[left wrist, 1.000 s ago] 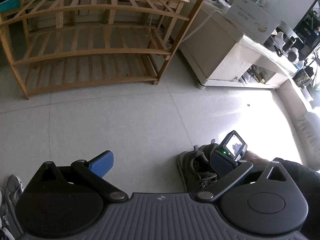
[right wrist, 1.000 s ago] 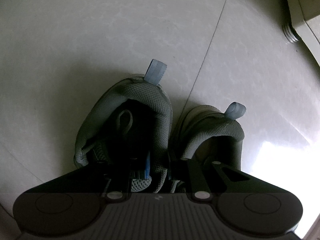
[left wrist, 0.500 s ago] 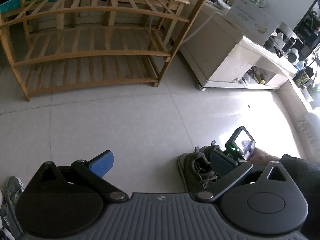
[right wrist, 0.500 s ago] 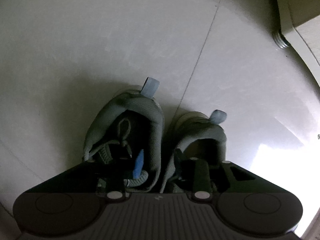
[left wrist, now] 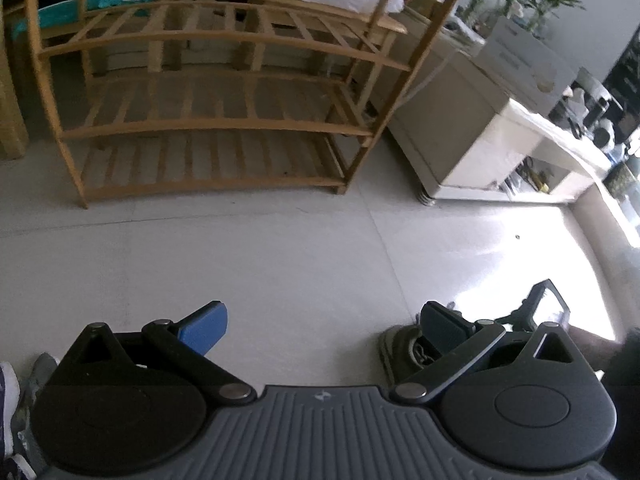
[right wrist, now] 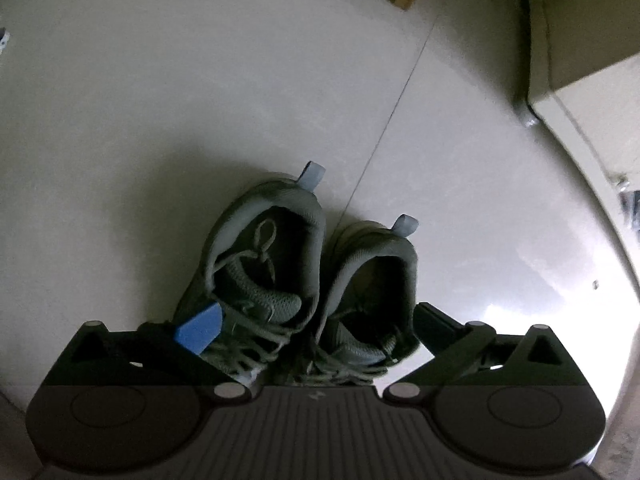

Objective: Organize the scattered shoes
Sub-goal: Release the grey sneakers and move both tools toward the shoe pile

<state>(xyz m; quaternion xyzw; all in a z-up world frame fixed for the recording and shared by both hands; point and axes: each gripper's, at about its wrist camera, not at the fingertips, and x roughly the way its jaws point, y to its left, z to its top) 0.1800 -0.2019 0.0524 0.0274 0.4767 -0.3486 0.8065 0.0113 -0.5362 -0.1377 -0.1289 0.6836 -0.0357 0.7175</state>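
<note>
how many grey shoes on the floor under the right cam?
2. The left grey shoe and the right grey shoe sit side by side on the tile, heels away from the camera. The gripper body hides their toes; none else shows here.

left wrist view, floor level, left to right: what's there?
Shoes at the left edge → wooden rack → grey sneakers → beige cabinet → right gripper's screen. The left gripper is open with nothing in it.
</note>
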